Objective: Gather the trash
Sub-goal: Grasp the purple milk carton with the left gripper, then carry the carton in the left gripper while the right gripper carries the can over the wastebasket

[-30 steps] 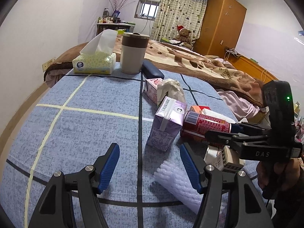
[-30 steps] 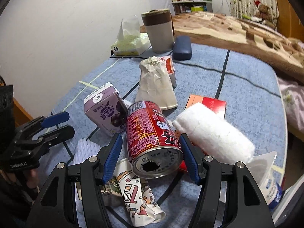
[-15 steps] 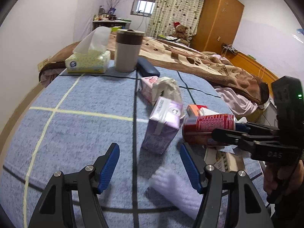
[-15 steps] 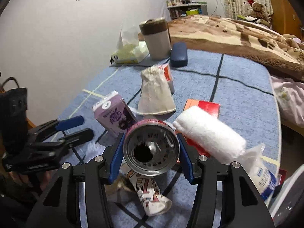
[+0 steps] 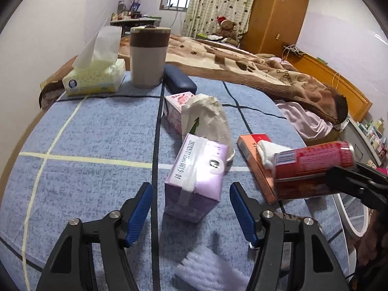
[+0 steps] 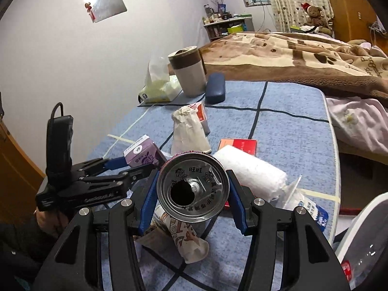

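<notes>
One view only, right wrist: can's point(image 6: 192, 188) punched lid, crumpled cup point(image 6: 186, 240) beneath.

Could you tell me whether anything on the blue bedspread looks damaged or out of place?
Yes: a crumpled white paper bag and a crushed patterned paper cup lie among cartons. The red can, already opened, is clamped sideways in the right gripper.
</notes>
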The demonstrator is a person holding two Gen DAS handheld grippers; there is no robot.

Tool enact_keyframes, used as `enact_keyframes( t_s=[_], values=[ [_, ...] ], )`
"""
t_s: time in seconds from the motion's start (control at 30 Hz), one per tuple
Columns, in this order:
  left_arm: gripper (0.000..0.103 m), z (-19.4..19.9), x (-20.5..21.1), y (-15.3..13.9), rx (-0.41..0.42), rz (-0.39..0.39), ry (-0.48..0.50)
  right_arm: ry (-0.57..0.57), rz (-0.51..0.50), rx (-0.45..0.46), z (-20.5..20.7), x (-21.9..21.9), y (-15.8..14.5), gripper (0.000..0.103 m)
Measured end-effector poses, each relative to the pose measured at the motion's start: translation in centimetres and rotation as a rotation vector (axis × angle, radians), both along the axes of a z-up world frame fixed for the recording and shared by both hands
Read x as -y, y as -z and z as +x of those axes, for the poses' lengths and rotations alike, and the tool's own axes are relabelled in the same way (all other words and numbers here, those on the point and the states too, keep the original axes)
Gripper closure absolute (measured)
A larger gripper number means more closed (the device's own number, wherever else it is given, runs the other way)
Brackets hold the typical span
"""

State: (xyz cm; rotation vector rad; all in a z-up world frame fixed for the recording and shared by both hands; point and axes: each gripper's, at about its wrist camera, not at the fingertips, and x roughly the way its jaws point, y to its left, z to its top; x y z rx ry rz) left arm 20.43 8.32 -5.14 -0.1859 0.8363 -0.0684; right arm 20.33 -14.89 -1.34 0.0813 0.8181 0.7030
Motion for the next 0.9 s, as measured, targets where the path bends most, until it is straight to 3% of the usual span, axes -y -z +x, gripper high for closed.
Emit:
enact_keyframes(
  t_s=[0.07,0.33,0.9],
  values=[
    [0.061,0.0,0.1,0.0,-0.002,0.004,0.000,0.008,0.005,0.000,0.0,0.3,0.1,0.049],
    [0.064,-1.1,0.6,-1.3,0.031,0.017,-0.007,0.044,0.021,0.016,-0.7,1.7,-0.4,0.049],
    [0.064,-6.2,5.2,-7.9,0.150,0.048,0.045,0.148,0.062,0.082,-4.7,6.7,-3.0,0.049]
  ],
)
